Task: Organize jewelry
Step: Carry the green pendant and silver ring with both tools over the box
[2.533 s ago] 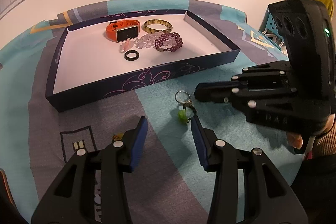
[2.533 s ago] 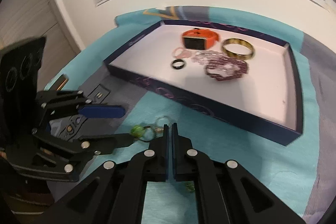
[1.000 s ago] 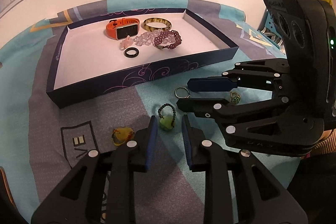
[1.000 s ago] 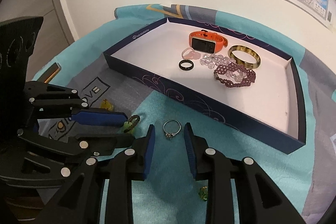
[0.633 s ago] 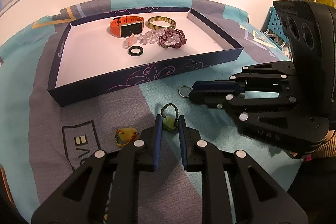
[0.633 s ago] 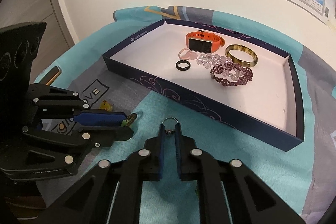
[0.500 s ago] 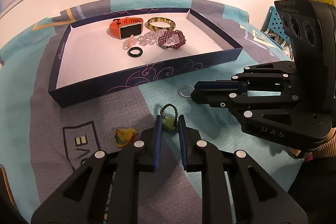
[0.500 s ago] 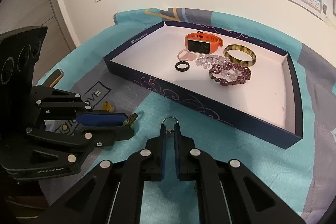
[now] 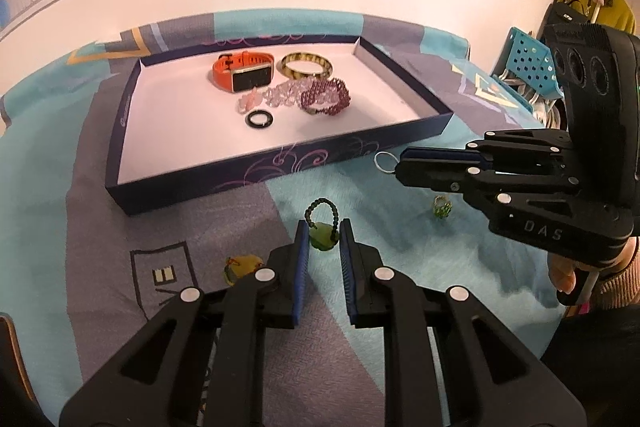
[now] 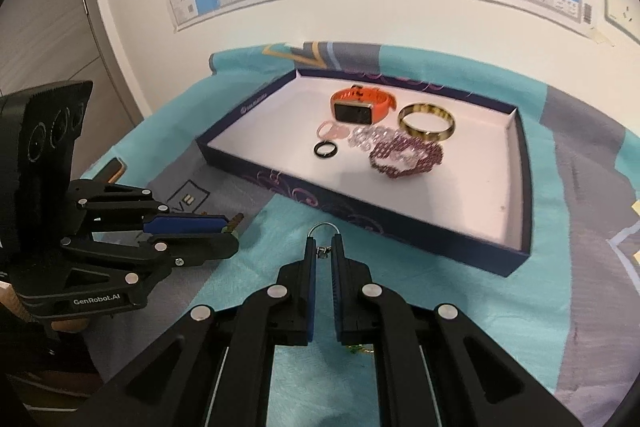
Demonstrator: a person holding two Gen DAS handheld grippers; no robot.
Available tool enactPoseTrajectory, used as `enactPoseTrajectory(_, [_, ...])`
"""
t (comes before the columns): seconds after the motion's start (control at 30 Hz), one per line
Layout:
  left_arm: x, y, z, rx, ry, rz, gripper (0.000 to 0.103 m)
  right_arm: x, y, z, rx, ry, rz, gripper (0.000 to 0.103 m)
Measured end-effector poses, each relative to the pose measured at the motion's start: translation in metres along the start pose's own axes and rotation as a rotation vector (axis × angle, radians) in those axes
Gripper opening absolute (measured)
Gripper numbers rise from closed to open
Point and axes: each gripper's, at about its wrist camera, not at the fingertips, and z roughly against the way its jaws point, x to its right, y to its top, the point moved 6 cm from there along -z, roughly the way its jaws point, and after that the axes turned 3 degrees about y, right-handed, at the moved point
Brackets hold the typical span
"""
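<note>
Left wrist view: left gripper (image 9: pixel 323 233) pinches the green bead charm (image 9: pixel 322 238) at its tips, cord loop poking ahead; light, slippery. Right wrist view: right gripper (image 10: pixel 321 250) is clamped on the silver ring (image 10: pixel 323 230), its thin, stiff band taken sideways, tray (image 10: pixel 360 217) just ahead.

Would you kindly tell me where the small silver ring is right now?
In the right wrist view, the small silver ring is pinched between the right tongs, just in front of the dark blue tray's near wall, over the teal cloth.

Silver ring (image 10: pixel 325 231) pinched upright; green pendant (image 9: pixel 322 237) gripped; box (image 9: pixel 280 167) open.
</note>
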Motion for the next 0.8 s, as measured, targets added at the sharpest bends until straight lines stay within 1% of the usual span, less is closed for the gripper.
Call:
enactPoseTrajectory(0.17, [0.0, 0.01, 0.008, 0.027, 0.002, -0.002, 0.016, 0.005, 0.009, 0.008, 0.031, -0.006, -0.005, 0.006])
enactPoseTrajectory(0.4, [-0.001, 0.027, 0.013, 0.065, 0.013, -0.009, 0.016, 0.01, 0.02, 0.012, 0.051, -0.018, -0.006, 0.006])
enactPoseTrajectory(0.8, [-0.008, 0.052, 0.005, 0.084, 0.035, -0.014, 0.016, 0.019, 0.035, 0.004, 0.059, -0.027, -0.001, 0.006])
